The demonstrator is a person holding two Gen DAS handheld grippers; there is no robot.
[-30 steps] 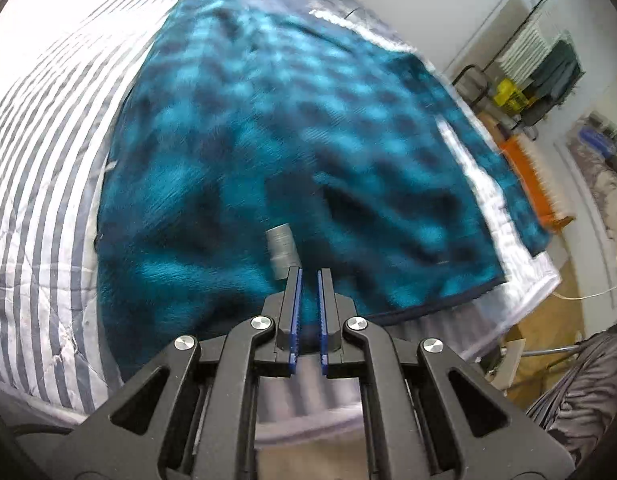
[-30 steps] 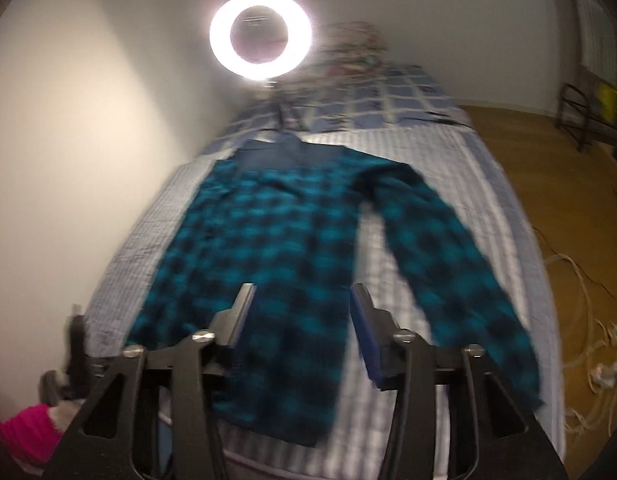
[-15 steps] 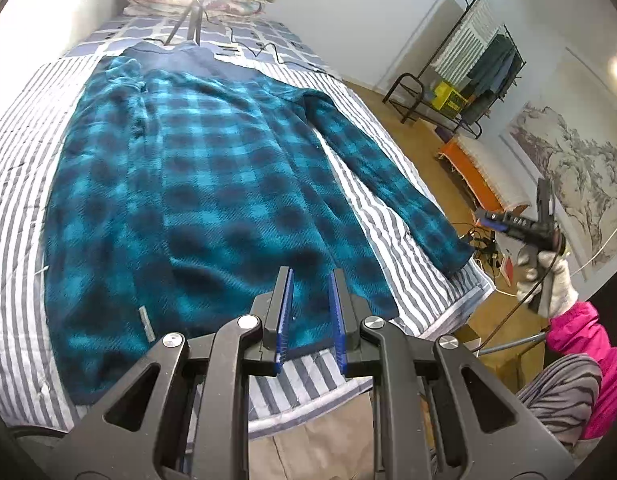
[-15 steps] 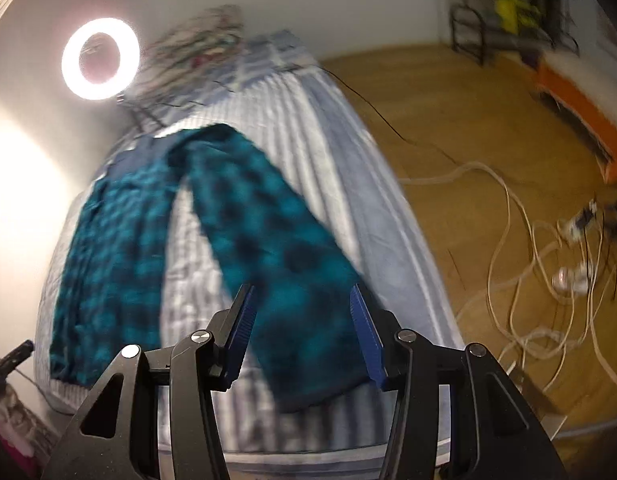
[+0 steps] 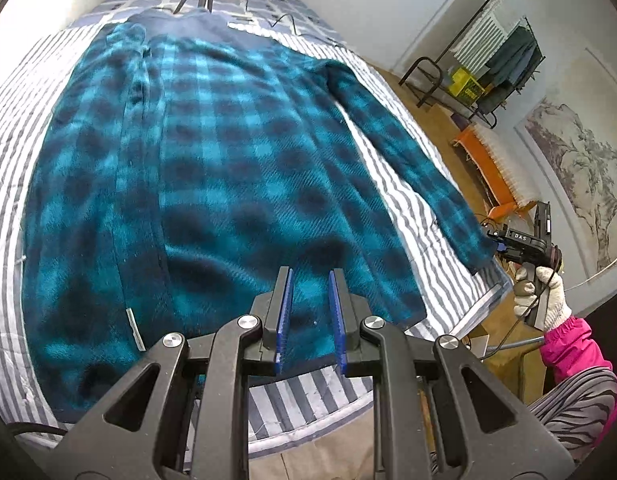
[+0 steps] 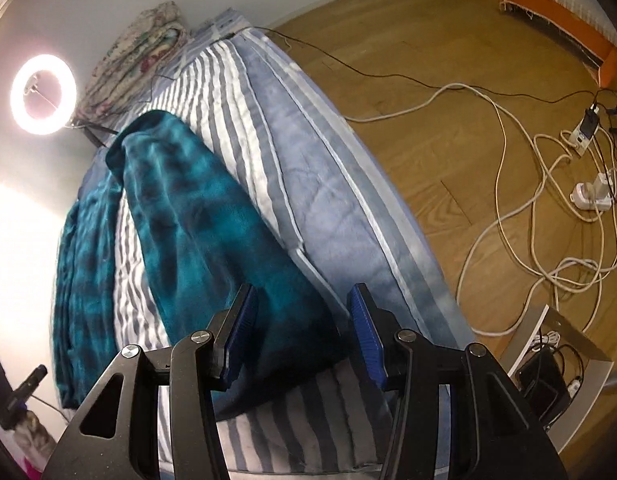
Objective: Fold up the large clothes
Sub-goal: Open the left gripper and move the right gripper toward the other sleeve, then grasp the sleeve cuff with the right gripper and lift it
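A large teal and navy plaid fleece shirt [image 5: 212,168] lies flat on the striped bed [image 5: 12,168], collar at the far end. Its right sleeve [image 5: 412,168] stretches toward the bed's right edge. My left gripper [image 5: 308,288] is open and empty, just above the shirt's bottom hem. My right gripper [image 6: 300,316] is open, its jaws on either side of the sleeve cuff [image 6: 276,320]. The right gripper also shows in the left wrist view [image 5: 504,244], at the cuff end.
A ring light [image 6: 42,94] on a tripod stands at the bed's head, by folded quilts [image 6: 136,52]. White cables and power strips [image 6: 580,184] lie on the wooden floor to the right. A clothes rack [image 5: 492,64] and an orange bench [image 5: 488,164] stand along the wall.
My left gripper opened and settled over the hem. My right gripper swung right from the shirt's body and came down at the sleeve cuff.
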